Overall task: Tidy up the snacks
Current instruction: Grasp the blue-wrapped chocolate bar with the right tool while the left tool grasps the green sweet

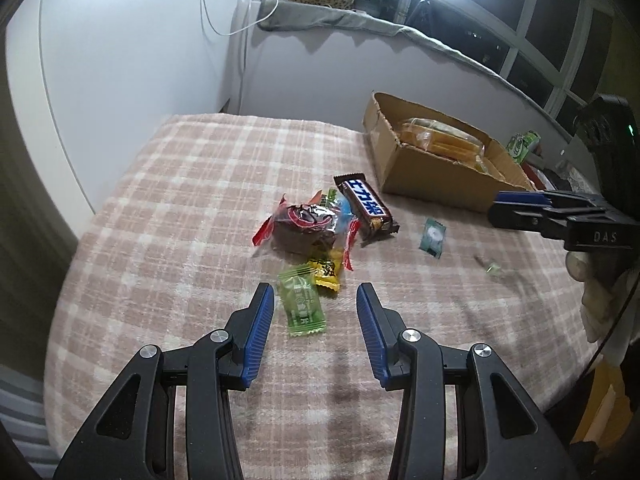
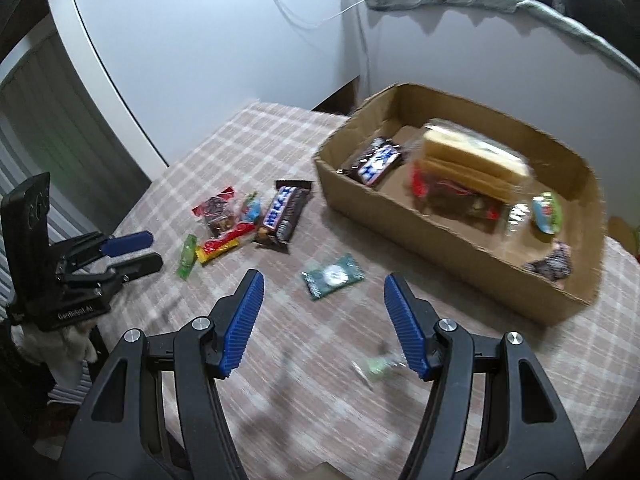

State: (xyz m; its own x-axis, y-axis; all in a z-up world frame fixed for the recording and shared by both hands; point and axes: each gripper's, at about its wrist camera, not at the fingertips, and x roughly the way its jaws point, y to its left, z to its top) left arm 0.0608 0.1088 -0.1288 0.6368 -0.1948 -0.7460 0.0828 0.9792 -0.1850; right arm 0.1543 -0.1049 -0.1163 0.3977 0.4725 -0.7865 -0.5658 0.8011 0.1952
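Observation:
Loose snacks lie on the plaid-covered table [image 1: 180, 200]: a light green packet [image 1: 302, 306], a yellow candy [image 1: 326, 274], a red-edged brownie pack [image 1: 304, 226], a Snickers bar [image 1: 366, 204] and a dark green sachet [image 1: 432, 238]. My left gripper [image 1: 315, 298] is open and empty, just above the light green packet. My right gripper [image 2: 324, 286] is open and empty, near the dark green sachet [image 2: 332, 276] and a small blurred green candy [image 2: 378, 364]. The cardboard box [image 2: 460, 240] holds a Snickers bar [image 2: 376, 162], wafers [image 2: 472, 168] and other snacks.
The right gripper [image 1: 520, 210] shows at the right of the left wrist view, in front of the box [image 1: 424, 176]. The left gripper [image 2: 128, 254] shows at the left of the right wrist view. A white wall and windowsill stand behind the table.

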